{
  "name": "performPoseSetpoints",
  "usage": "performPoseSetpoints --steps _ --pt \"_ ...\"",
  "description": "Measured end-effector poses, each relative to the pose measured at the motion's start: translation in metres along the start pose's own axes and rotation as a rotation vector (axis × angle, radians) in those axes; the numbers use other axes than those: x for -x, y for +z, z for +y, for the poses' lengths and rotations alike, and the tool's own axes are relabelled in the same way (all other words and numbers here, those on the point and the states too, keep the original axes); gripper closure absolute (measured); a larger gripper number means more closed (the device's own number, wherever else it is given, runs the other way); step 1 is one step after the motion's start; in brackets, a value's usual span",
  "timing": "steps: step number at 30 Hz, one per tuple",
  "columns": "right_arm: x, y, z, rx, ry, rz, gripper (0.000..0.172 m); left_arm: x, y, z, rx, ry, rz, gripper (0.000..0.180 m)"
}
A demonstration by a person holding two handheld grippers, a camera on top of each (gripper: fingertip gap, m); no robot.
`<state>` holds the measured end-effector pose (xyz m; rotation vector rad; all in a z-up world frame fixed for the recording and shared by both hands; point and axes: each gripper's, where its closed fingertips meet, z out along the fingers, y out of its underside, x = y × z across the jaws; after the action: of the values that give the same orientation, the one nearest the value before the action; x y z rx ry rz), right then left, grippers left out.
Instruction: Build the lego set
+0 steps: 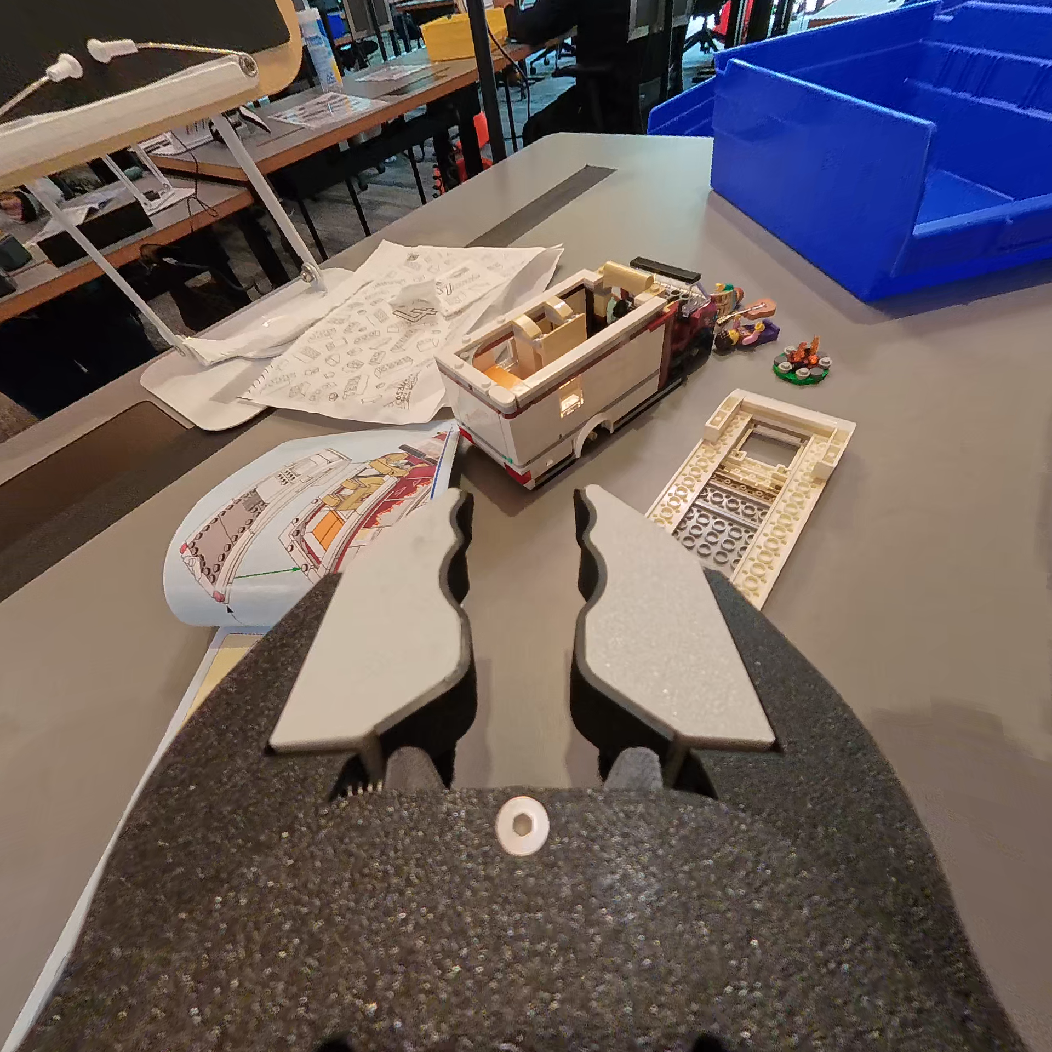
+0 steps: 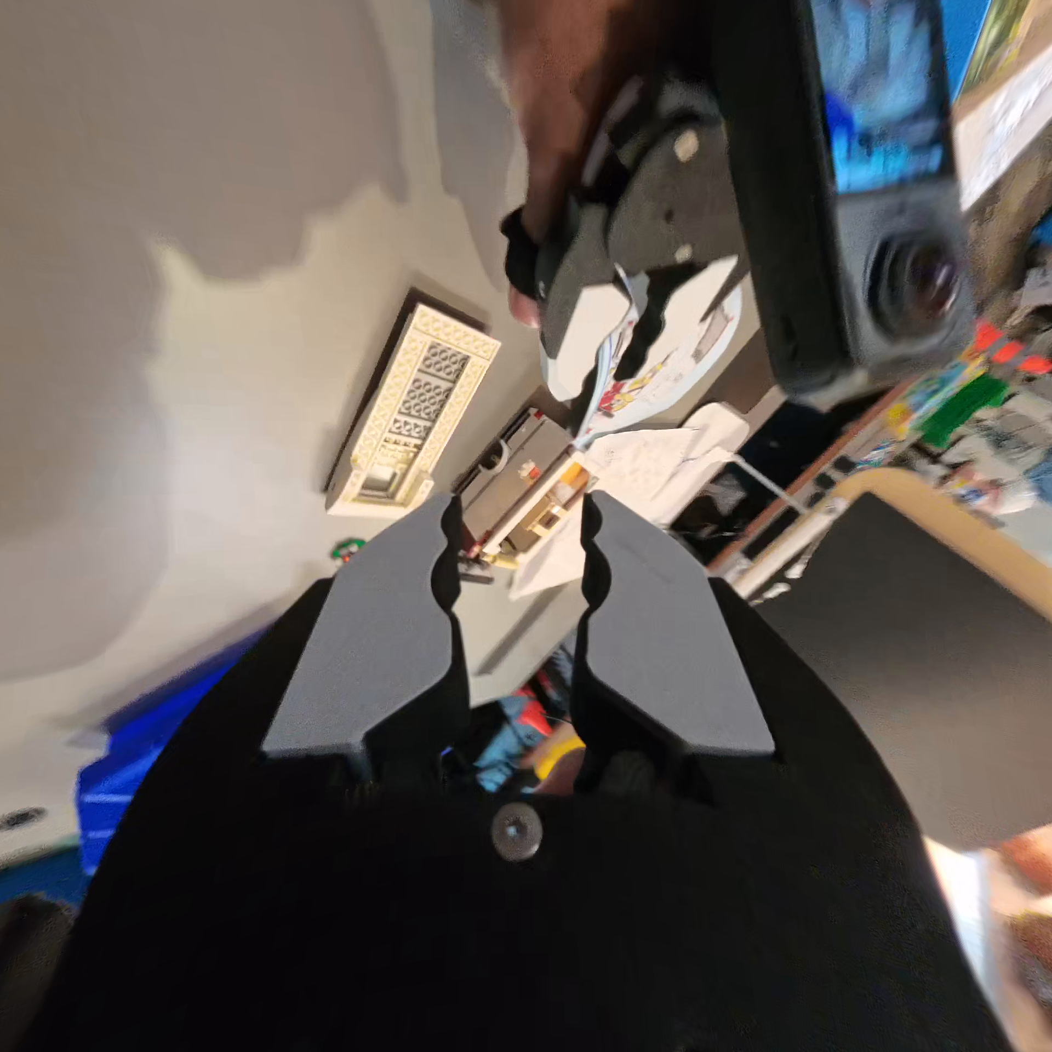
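Grey worktop point(image 1: 854, 654) fills the near ground, with more desks behind and blue bins point(image 1: 854, 171) stacked at its far right edge, out of the way. A lamp point(image 1: 142, 102) leans over the paper sheets point(image 1: 370, 341), probably to light them. Next in size, the roofless toy camper point(image 1: 541, 381) stands upright, its roof panel point(image 1: 757, 495) lying studs-up just beside it — apart, not touching. An open booklet point(image 1: 273, 529) lies left. A small campfire piece point(image 1: 801, 360) sits farther back. The left tool point(image 1: 522, 501) hovers released and bare before the camper; the right tool point(image 2: 519, 506) is likewise released, gripping nothing.
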<state>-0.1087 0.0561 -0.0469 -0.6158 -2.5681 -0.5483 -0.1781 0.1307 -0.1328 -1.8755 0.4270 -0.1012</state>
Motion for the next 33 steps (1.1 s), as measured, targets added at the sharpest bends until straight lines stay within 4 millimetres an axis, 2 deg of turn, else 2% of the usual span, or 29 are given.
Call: performPoseSetpoints --steps 3,6,9,13,16,18,22,28,33 --pt "-0.004 0.032 0.027 -0.088 0.208 -0.053 0.129 0.005 -0.004 -0.002 -0.006 0.007 -0.018 0.145" --pt "0.004 0.063 0.049 -0.255 0.473 -0.085 0.127 0.007 -0.009 -0.003 -0.010 0.024 -0.027 0.145" --pt "0.023 0.095 0.061 -0.437 0.739 -0.122 0.127 -0.002 -0.006 0.000 0.003 0.035 0.017 0.145" --pt "0.059 0.122 0.061 -0.635 0.982 -0.208 0.121 -0.027 0.001 0.008 0.041 0.065 0.142 0.148" --pt "0.079 0.131 0.061 -0.679 0.999 -0.221 0.112 -0.048 0.003 0.011 0.066 0.082 0.243 0.144" --pt "0.085 0.135 0.063 -0.688 0.988 -0.192 0.111 -0.057 0.005 0.015 0.085 0.107 0.273 0.142" --pt "0.084 0.141 0.069 -0.699 0.990 -0.148 0.111 -0.058 0.010 0.026 0.130 0.109 0.281 0.138" --pt "0.083 0.137 0.072 -0.736 0.969 -0.133 0.105 -0.063 0.013 0.037 0.164 0.034 0.346 0.137" --pt "0.081 0.141 0.073 -0.758 0.987 -0.137 0.106 -0.067 0.013 0.040 0.187 0.040 0.369 0.135"
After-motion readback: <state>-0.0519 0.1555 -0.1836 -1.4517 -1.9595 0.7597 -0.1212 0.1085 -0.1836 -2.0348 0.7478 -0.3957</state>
